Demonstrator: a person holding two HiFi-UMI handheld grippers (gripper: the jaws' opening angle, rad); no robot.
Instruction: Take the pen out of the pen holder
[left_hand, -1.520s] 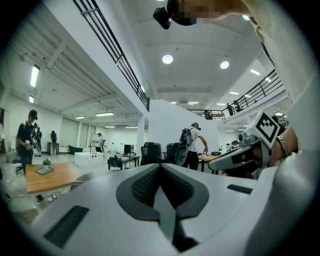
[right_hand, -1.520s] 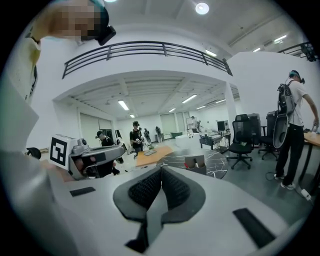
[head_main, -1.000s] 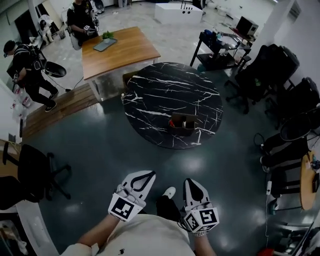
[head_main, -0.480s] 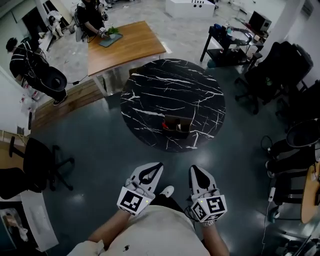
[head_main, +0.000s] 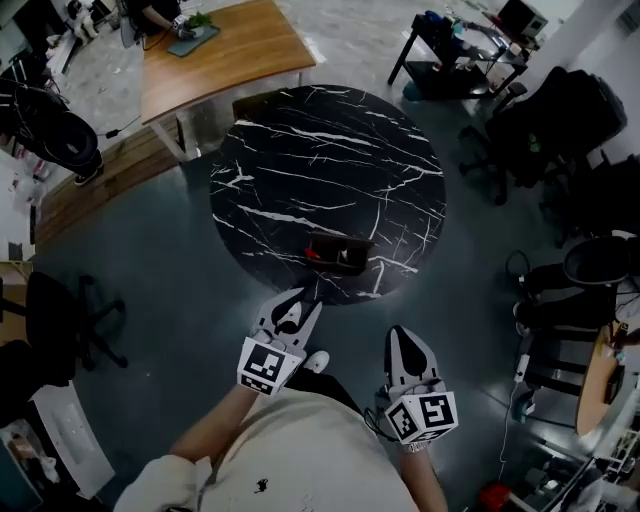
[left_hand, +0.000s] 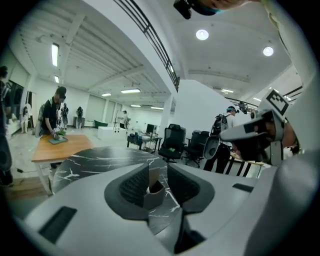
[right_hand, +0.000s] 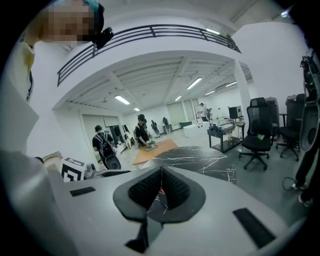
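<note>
Stepping closer to the pen holder (head_main: 337, 253) first should help the wide-apart left gripper (head_main: 294, 300) reach it; the right gripper (head_main: 401, 340) is pinched together.

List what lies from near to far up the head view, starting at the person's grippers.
right gripper → left gripper → pen holder, standing on the round black table → wooden table
</note>
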